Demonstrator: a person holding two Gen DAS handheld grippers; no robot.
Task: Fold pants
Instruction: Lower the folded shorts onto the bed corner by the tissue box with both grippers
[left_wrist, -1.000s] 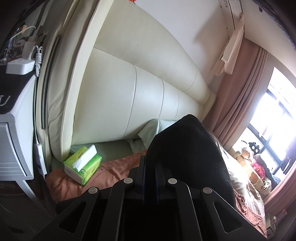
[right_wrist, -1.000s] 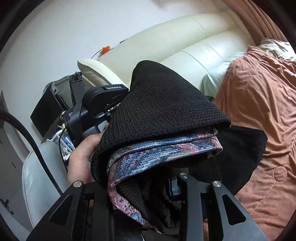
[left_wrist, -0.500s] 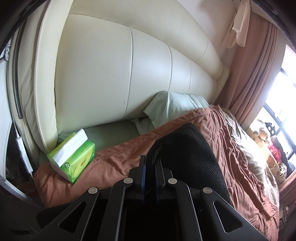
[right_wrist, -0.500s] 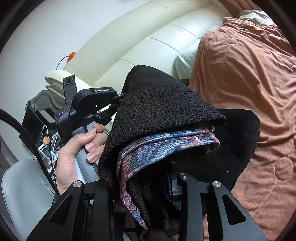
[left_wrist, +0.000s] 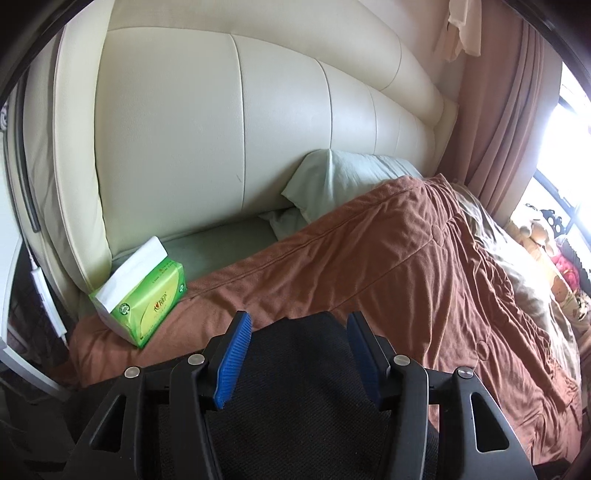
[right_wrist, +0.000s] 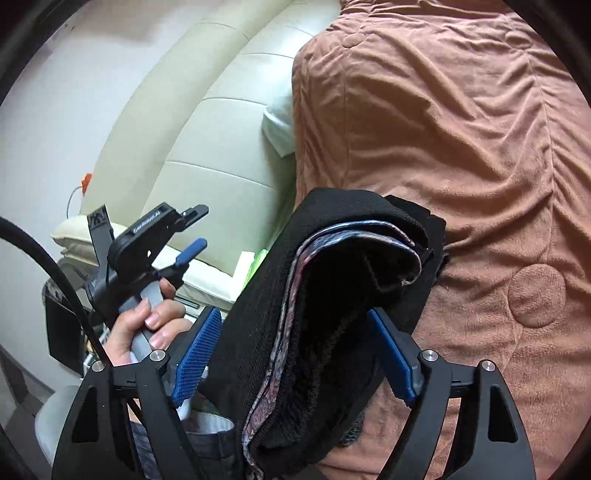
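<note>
**Ana:** Both tools have their blue pads spread wide, and neither one is clamping anything. The left tool (left_wrist: 295, 354) sits over the black knit pants (left_wrist: 303, 398), with the cloth lying between the parted pads and under them. The right tool (right_wrist: 295, 358) is the same: the folded bundle of pants (right_wrist: 332, 302) stands between its pads with a gap on each side.

**Ben:** Where are the pants resting?

**Ana:** On the brown quilt (left_wrist: 406, 266) at the near edge of the bed, close to the cream headboard (left_wrist: 221, 147). In the right wrist view they are doubled over, with a patterned blue-and-red inner face (right_wrist: 291, 314) showing along the layered edges. How many folds are in there I can't tell.

**Ben:** So what could spoil it from here?

**Ana:** My guess is the stack springing open. The knit looks thick and the top layer arches up instead of lying flat, so with nothing pinching it the fold may relax or slump sideways. The quilt is soft and rumpled, which gives poor support. Pulling a tool away carelessly could also snag a ribbed pad on the loose weave and drag a layer off.

**Ben:** Anything nearby to worry about?

**Ana:** A green tissue pack (left_wrist: 144, 299) lies near the left tool, just beside the pants; a sideways sweep might knock it. The person's left hand (right_wrist: 147, 325) shows on the handle.
</note>
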